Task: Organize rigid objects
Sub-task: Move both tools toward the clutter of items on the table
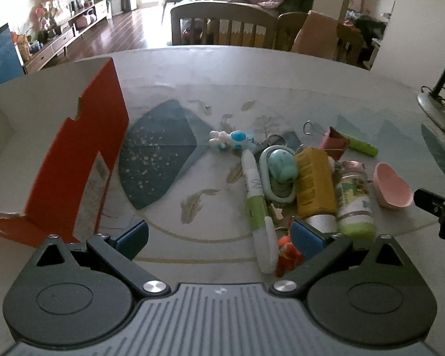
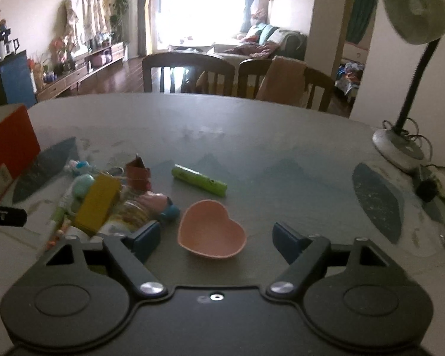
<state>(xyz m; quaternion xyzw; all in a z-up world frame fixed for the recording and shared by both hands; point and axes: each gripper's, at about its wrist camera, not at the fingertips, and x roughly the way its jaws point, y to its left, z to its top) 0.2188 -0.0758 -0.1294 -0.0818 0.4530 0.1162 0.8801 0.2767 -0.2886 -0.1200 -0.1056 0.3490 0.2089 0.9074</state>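
Pink dish: a pink heart-shaped plastic dish (image 2: pixel 212 231) sits on the worktop (image 2: pixel 252 136) just ahead of the right gripper (image 2: pixel 215 238), between its blue pads and touching neither.
Right jaws: spread wide, empty.
Left jaws: the left gripper (image 1: pixel 218 238) also stands wide open and holds nothing; a white marker with a green band (image 1: pixel 256 204) lies just ahead, nearer its right pad.
Pile: a yellow rectangular box (image 1: pixel 313 187), a green-capped printed bottle (image 1: pixel 356 201), a teal round toy in a grey oval ring (image 1: pixel 279 175) and a blue-and-white figurine keychain (image 1: pixel 231 141) crowd together ahead of the left jaws.
Box: a red-and-white cardboard box (image 1: pixel 83 160), open-topped, stands off the left pad; probably the destination.
Risk, dish: its low sloped rim may slip out or tip when squeezed.
Risk, pile: the left gripper's right pad is close to the clutter, so closing could catch the orange toy (image 1: pixel 287 255) or roll the bottle.
View difference: only the left wrist view shows the box interior and the marker; only the right shows the dish's heart outline and a grey desk lamp (image 2: pixel 415 29).
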